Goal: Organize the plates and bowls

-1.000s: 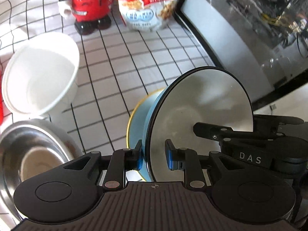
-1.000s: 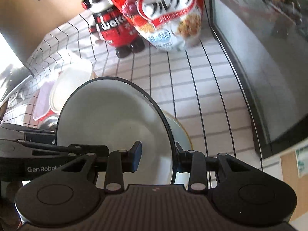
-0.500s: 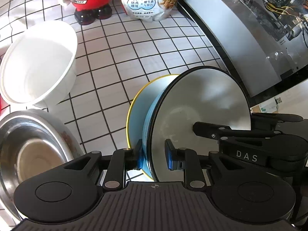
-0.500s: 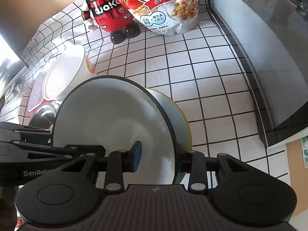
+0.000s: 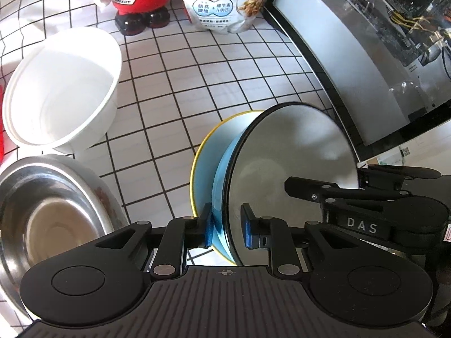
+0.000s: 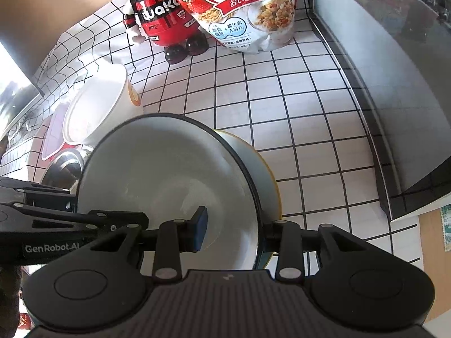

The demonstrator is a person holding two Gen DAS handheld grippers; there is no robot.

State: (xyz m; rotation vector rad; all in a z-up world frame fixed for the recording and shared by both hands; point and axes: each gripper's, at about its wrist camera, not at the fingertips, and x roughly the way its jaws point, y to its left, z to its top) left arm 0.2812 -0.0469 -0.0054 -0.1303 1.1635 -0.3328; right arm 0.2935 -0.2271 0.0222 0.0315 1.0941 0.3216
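A blue bowl with a black rim and white inside (image 5: 293,157) is held tilted just above a yellow-rimmed bowl (image 5: 210,152) on the tiled counter. My left gripper (image 5: 227,226) straddles its rim on one side, one pad outside, one inside. My right gripper (image 6: 232,229) straddles the rim on the other side of the same bowl (image 6: 169,174); the yellow-rimmed bowl (image 6: 267,174) shows behind it. Both jaws look a little wider than the rim. A white paper bowl (image 5: 62,87) and a steel bowl (image 5: 42,217) stand to the left.
A red Waka figure (image 6: 166,11) and a cereal bag (image 6: 248,8) stand at the back. A black-framed glass appliance (image 5: 352,56) runs along the right edge of the counter. A red-and-lilac container (image 6: 53,138) lies at the far left.
Both grippers have lowered the blue bowl toward the yellow-rimmed bowl, and the views tilted further down onto the counter. The right gripper's jaws stand wider than before.
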